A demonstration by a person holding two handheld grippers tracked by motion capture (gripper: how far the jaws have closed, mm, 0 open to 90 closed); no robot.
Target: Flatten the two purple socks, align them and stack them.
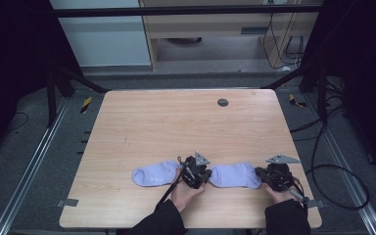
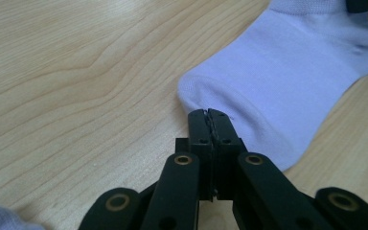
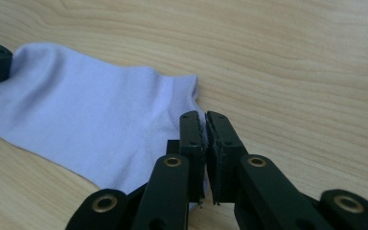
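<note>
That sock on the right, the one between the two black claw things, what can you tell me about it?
The right sock is pale lilac, soft knit fabric, ankle length, lying flat on the wooden table near its front edge. In the left gripper view its rounded, seamed end sits at the shut tips of the left gripper. In the right gripper view its other edge runs between the closed jaws of the right gripper, which appears to pinch it. It looks smooth, barely wrinkled, and stretched sideways between the two grippers.

2 pale lilac socks flat on wooden table: left sock [image 1: 154, 175], right sock [image 1: 235, 175], end to end, near front edge.
</note>
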